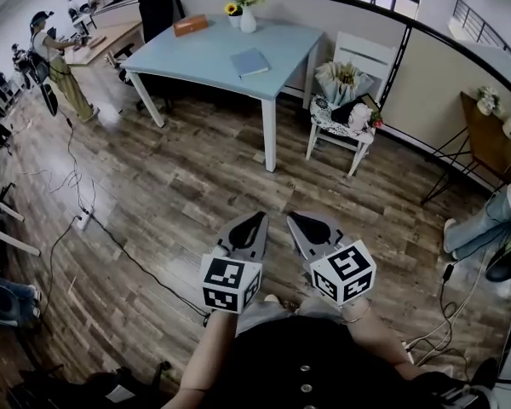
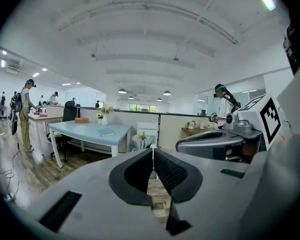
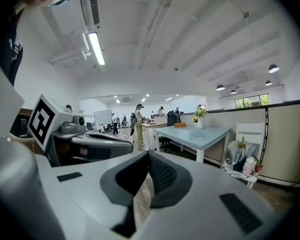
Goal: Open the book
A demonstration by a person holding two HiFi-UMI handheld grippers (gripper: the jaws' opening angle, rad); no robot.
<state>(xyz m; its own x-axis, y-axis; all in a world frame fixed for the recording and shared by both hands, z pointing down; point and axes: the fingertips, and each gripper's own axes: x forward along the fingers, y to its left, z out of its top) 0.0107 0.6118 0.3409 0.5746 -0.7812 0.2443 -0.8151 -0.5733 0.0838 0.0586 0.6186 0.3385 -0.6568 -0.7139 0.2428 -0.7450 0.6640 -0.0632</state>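
Head view looks down on two hand-held grippers side by side over a wooden floor (image 1: 170, 186), both pointing toward a light-blue surface (image 1: 196, 58) well ahead of them. The left hand-held gripper (image 1: 257, 221) has its jaws together with nothing between them; its own view shows the dark pads meeting at the tips, with only a sliver of floor visible below. The right hand-held gripper (image 1: 296, 221) is likewise closed and empty, its pads touching at the tips in its own view. The book (image 1: 250, 61), blue and closed, lies flat on the surface toward its right side, well apart from both grippers. At the far edge of the surface stand a white vase (image 1: 248, 19) of flowers and, to its left, an orange-brown box (image 1: 190, 25). A white chair (image 1: 358, 58) holding a bouquet stands just right of the surface. A person (image 1: 58, 66) stands at another desk to the far left.
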